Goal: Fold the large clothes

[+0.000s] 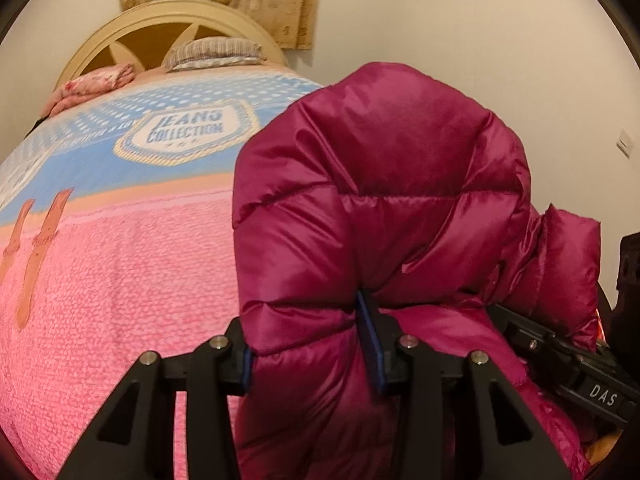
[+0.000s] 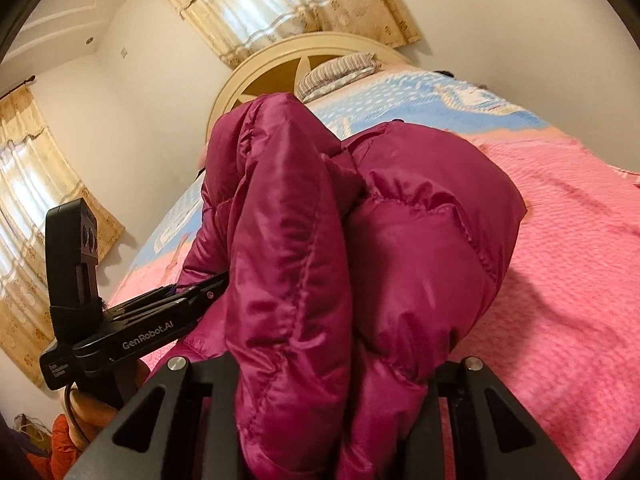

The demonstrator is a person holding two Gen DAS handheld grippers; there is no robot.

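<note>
A shiny magenta puffer jacket hangs bunched above the bed. In the left wrist view my left gripper is shut on a thick quilted fold, with a blue pad pressing into the fabric. The right gripper reaches in from the right edge and its fingers vanish into the jacket. In the right wrist view the jacket fills the gap of my right gripper, which is shut on a thick bundle; its pads are hidden. The left gripper bites the jacket's left side. A hand holds it.
Under the jacket lies the bed's pink and blue cover. A striped pillow and a folded pink blanket sit by the cream headboard. Curtains hang behind. A white wall runs along the right.
</note>
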